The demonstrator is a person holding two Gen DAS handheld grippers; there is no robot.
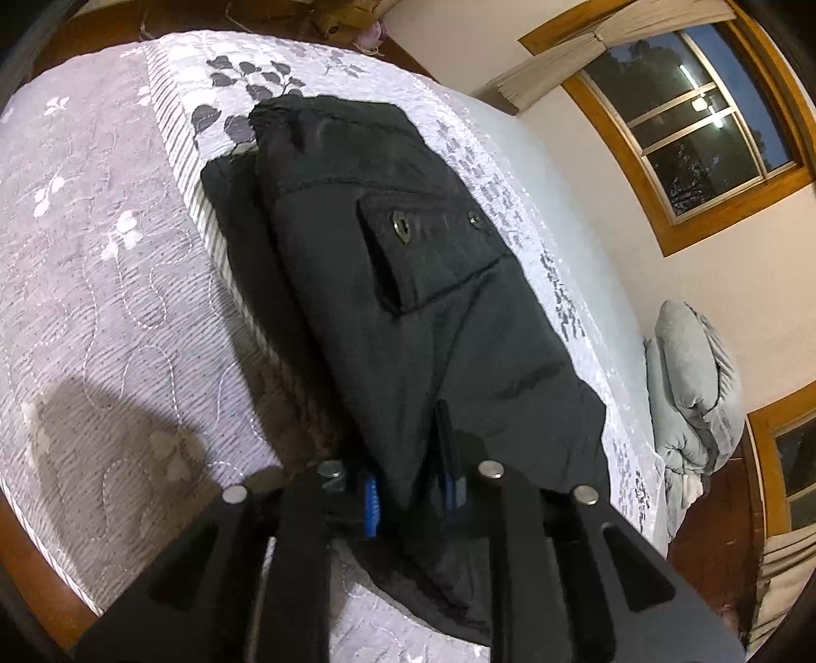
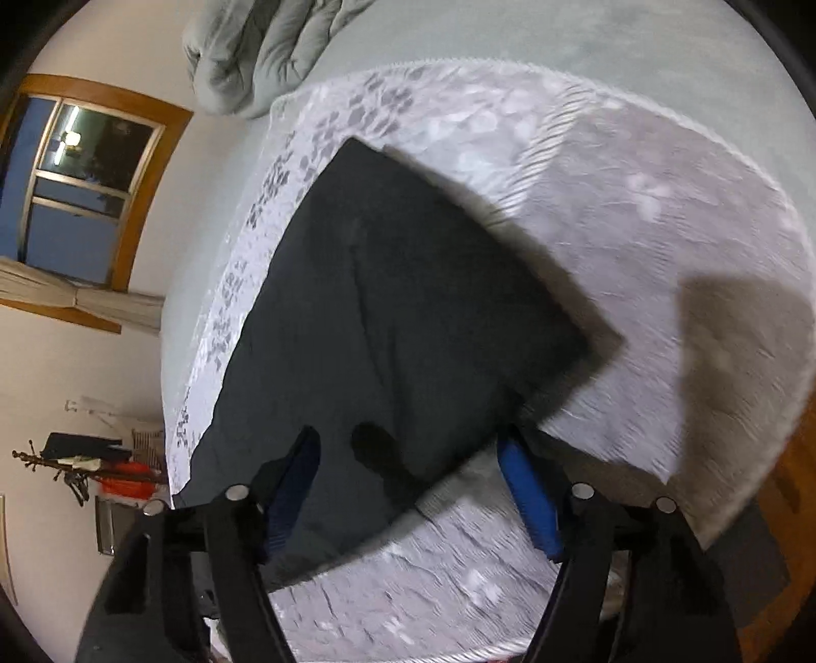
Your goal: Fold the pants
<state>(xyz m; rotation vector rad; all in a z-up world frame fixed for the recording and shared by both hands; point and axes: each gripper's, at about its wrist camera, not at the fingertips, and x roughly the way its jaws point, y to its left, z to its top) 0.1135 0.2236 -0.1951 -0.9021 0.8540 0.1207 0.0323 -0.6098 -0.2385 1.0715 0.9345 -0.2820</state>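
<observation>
The black pants (image 1: pixel 408 285) lie lengthwise on the white patterned bedspread (image 1: pixel 102 265), a flap pocket with snaps facing up. My left gripper (image 1: pixel 408 502) is shut on the near end of the pants, with the cloth pinched between its blue pads. In the right wrist view the pants (image 2: pixel 398 316) show as a flat dark panel with a corner pointing right. My right gripper (image 2: pixel 408 489) is open, its blue fingers (image 2: pixel 525 489) spread wide on either side of the near edge of the cloth.
A grey folded duvet (image 1: pixel 693 387) lies on the bed past the pants, also in the right wrist view (image 2: pixel 265 46). Wood-framed windows (image 1: pixel 704 122) line the wall. The wooden bed frame (image 1: pixel 30 561) runs along the near edge. Clutter and a rack (image 2: pixel 92 469) stand by the wall.
</observation>
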